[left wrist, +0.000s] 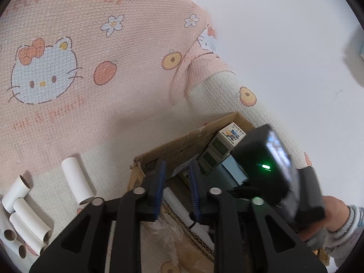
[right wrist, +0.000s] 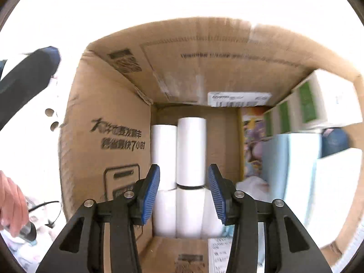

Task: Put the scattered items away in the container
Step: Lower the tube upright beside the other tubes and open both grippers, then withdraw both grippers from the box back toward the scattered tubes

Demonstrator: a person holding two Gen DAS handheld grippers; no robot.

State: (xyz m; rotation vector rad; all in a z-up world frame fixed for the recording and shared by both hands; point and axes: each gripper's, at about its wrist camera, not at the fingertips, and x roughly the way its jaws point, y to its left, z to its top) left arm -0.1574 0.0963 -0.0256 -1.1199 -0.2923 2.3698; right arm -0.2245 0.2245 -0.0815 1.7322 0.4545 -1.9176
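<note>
My right gripper (right wrist: pixel 183 193) points straight down into the cardboard box (right wrist: pixel 102 136), jaws moderately wide with nothing between the blue pads (right wrist: pixel 151 191). Below them, white paper tubes (right wrist: pixel 191 150) lie side by side on the box floor, at least two rows of them, lengthwise to my view. Along the box's right side: white-and-green cartons (right wrist: pixel 307 104) stood on edge, a colourful printed packet (right wrist: pixel 252 141), pale blue and white packs (right wrist: pixel 295 166).

My left gripper (left wrist: pixel 176 188) is tilted down over the near corner of the box (left wrist: pixel 173 147), jaws narrowly apart and empty. One white tube (left wrist: pixel 182 207) shows under them, lying inside the box. The right gripper's black body, green light on, hangs over the box at right, hand behind it.

Still out on the cartoon-cat blanket (left wrist: pixel 91 68), left of the box: one lone tube (left wrist: pixel 77 184), and a cluster of tubes (left wrist: pixel 25 223) at the left edge.
</note>
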